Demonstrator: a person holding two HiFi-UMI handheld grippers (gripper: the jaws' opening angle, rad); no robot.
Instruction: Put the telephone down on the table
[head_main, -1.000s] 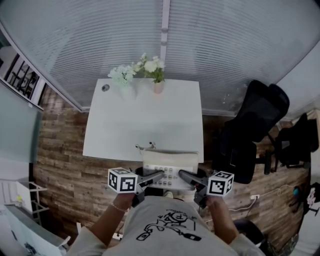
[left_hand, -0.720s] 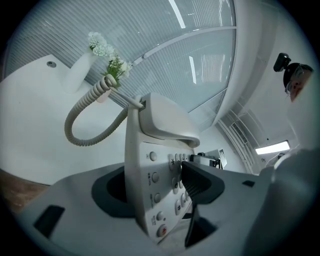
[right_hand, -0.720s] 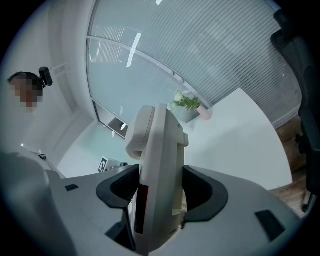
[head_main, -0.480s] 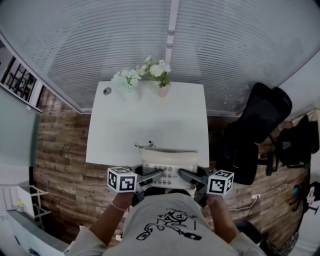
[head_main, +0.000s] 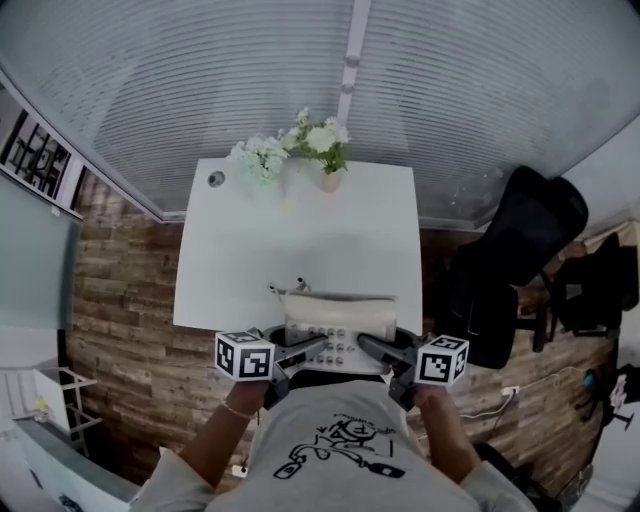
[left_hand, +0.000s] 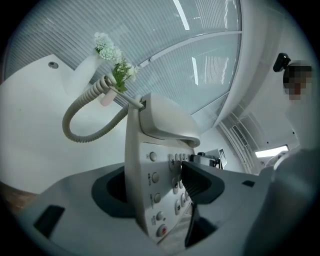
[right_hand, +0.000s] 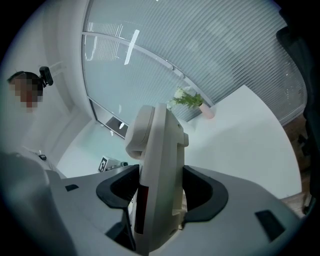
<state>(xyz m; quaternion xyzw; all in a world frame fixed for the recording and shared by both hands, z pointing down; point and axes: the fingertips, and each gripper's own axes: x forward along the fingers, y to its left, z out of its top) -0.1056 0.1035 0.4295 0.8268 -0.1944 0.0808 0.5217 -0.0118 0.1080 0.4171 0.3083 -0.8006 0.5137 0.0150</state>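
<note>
Head view: cream telephone (head_main: 338, 335) at the near edge of the white desk (head_main: 300, 250), keypad facing up, handset (head_main: 340, 308) seated along its far side. Clamped from both ends: left gripper (head_main: 303, 352) on the telephone's left end, right gripper (head_main: 372, 349) on its right end, each marker cube just outboard of the grip. Impossible to tell from here whether resting on the desk or held just above it. Left gripper view: jaws set wide yet pressed onto the telephone, one against the buttoned face, the other against the underside, with nothing else between them. Coiled cord (left_hand: 82, 117) looping out from the handset end over the pale desk top. Right gripper view: the same kind of hold, jaws wide and closed on the telephone's other end, one pad on each face, handset showing at the top of the body. At the far end of the desk, two bunches of white flowers (head_main: 322, 138) side by side, close to the ribbed glass wall (head_main: 200, 80). Near the far left corner, a small round grommet (head_main: 216, 178). Right of the desk, on the wooden floor (head_main: 120, 300), a black office chair (head_main: 515, 250), well apart from the telephone.
</note>
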